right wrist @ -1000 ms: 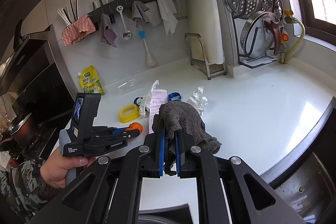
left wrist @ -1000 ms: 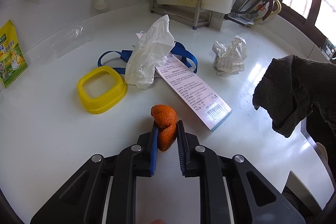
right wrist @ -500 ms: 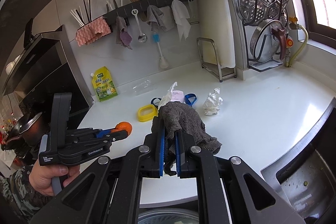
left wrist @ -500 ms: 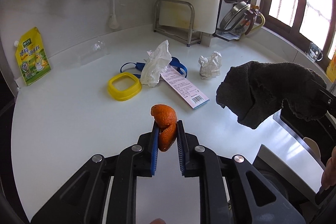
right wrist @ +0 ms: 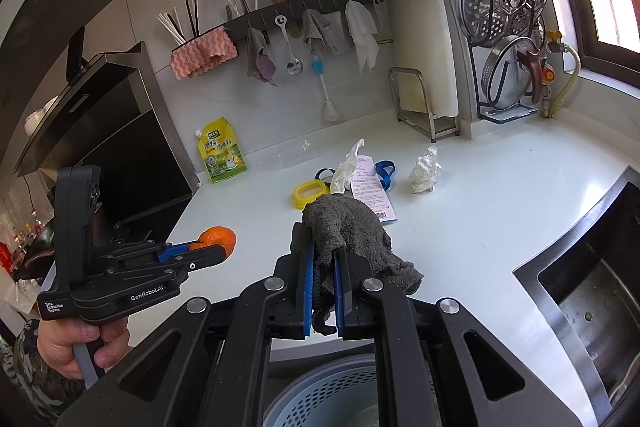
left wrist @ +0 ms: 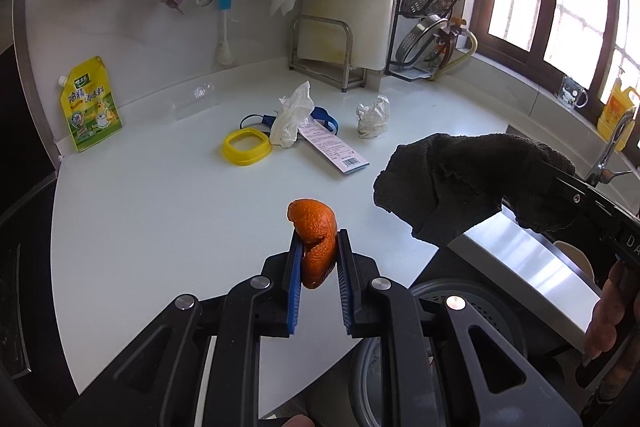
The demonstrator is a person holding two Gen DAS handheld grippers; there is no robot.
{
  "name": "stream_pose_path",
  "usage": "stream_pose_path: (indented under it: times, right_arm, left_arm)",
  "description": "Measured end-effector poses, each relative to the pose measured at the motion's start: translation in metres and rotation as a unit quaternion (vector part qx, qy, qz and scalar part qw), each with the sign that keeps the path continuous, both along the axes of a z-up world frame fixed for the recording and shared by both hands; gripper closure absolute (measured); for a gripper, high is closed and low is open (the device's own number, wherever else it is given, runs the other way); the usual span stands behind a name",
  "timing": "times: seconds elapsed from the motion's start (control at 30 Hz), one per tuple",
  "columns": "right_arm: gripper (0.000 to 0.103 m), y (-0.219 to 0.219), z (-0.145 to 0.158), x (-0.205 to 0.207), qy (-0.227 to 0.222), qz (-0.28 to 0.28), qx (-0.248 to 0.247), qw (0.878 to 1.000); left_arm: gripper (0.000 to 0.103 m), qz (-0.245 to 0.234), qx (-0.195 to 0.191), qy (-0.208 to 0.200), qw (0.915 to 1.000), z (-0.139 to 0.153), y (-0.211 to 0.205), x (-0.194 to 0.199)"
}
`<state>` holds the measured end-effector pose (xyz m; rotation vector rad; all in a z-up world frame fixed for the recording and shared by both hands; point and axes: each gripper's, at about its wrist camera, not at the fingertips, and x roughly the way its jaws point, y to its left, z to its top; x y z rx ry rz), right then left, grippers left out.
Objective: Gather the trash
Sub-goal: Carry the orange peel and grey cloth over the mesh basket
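My left gripper point(left wrist: 318, 247) is shut on an orange peel point(left wrist: 314, 235) and holds it above the counter's front edge; it also shows in the right wrist view point(right wrist: 216, 245). My right gripper point(right wrist: 323, 259) is shut on a dark grey rag point(right wrist: 348, 227), which also shows in the left wrist view point(left wrist: 460, 183). On the white counter lie a white tissue point(left wrist: 294, 115), a printed paper slip point(left wrist: 334, 149), a crumpled paper ball point(left wrist: 372, 117), a yellow ring point(left wrist: 246, 147) and a blue strap point(left wrist: 324, 115). A grey perforated bin point(right wrist: 332, 395) stands below the counter's edge.
A yellow pouch point(left wrist: 90, 105) leans on the back wall. A cutting board rack point(left wrist: 332, 51) and a pot lid rack point(left wrist: 436, 11) stand at the back right. A steel sink point(right wrist: 592, 287) lies at the right, a stove at the left.
Both grippers have pulled back from the counter toward its front edge, still holding the peel and the rag. The bin below has come into view.
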<state>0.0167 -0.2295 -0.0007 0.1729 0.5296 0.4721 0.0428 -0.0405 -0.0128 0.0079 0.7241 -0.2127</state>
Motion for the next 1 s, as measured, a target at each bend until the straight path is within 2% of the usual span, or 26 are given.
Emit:
stream_pose_path:
  times: [0.57, 1.0]
  right_arm:
    - [0.095, -0.021, -0.009, -0.08, 0.009, -0.029, -0.012, 0.999]
    - [0.095, -0.041, -0.028, -0.124, 0.031, -0.055, -0.008, 0.998]
  left_arm:
    - [0.086, -0.033, 0.007, -0.02, 0.9992, 0.009, -0.025, -0.06]
    - [0.086, -0.07, 0.005, -0.005, 0.9976, -0.006, -0.054, -0.091]
